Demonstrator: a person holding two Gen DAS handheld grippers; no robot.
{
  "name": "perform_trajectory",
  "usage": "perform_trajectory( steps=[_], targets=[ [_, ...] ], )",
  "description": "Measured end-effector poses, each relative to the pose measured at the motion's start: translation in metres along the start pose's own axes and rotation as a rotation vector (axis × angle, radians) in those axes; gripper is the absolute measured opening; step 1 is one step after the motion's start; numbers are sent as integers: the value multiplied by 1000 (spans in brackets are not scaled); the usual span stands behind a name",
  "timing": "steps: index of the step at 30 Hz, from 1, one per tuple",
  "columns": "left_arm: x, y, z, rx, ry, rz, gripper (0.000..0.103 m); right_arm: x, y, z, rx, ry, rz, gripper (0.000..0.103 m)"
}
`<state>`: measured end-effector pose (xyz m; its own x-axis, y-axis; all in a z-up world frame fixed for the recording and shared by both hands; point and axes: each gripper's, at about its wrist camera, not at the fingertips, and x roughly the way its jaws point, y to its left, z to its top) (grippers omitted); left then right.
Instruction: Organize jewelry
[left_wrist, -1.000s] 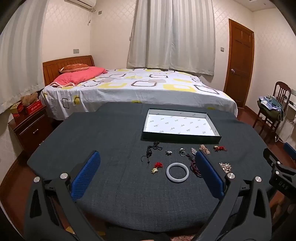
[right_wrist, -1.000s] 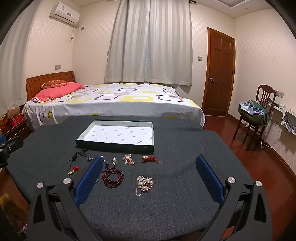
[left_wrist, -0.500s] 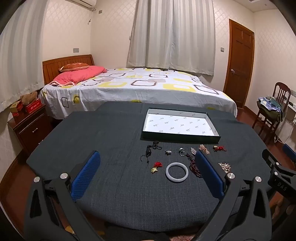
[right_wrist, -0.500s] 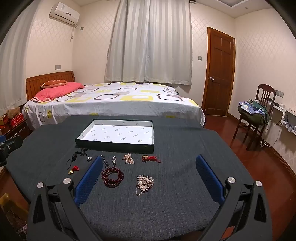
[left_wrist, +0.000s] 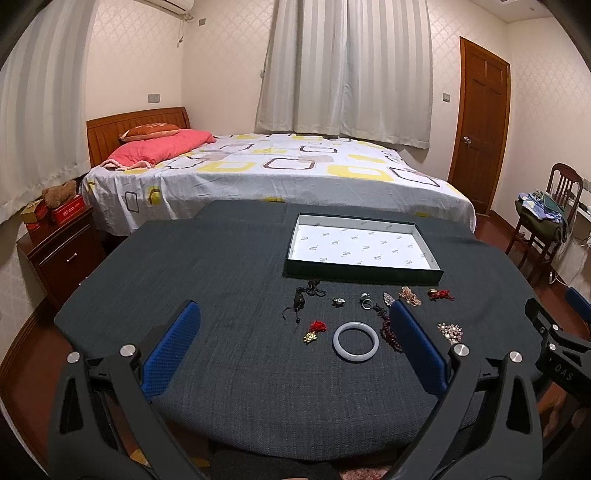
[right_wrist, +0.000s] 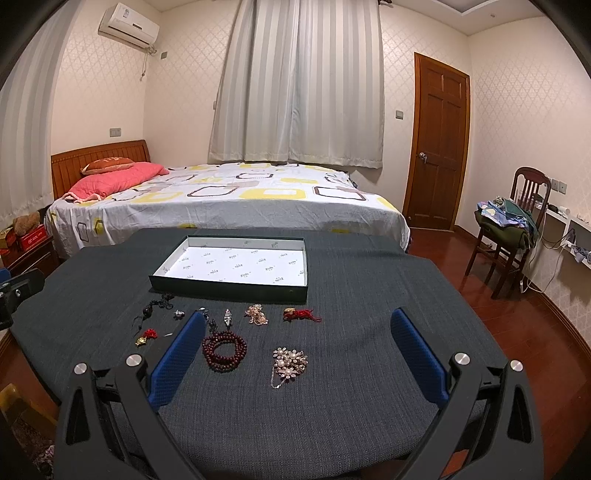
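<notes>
Bangle (left_wrist: 355, 342) between spread left gripper (left_wrist: 293, 332) fingers.

Dark-clothed table (left_wrist: 229, 280): tray (left_wrist: 364, 266), scattered jewelry (right_wrist: 255, 334).

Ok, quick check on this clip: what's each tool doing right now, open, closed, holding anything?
Left tool: open, holding nothing, above the table.
Right tool: open, holding nothing, above the table.

Ahead of me a bed (left_wrist: 280, 173) with a pink pillow (left_wrist: 159, 147), curtains (right_wrist: 299, 81) behind it, a wooden door (right_wrist: 437, 147) and a chair (right_wrist: 517, 218) piled with clothes.
</notes>
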<state>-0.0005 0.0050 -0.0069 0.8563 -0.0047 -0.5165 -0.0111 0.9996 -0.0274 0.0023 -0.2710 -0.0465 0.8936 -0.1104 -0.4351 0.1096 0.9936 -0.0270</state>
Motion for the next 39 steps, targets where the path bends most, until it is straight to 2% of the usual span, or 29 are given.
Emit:
perform_trajectory(
  steps=[39],
  targets=[
    [0,2,0,2,4,1,100,1,1,-2,0,4,0,98]
  ],
)
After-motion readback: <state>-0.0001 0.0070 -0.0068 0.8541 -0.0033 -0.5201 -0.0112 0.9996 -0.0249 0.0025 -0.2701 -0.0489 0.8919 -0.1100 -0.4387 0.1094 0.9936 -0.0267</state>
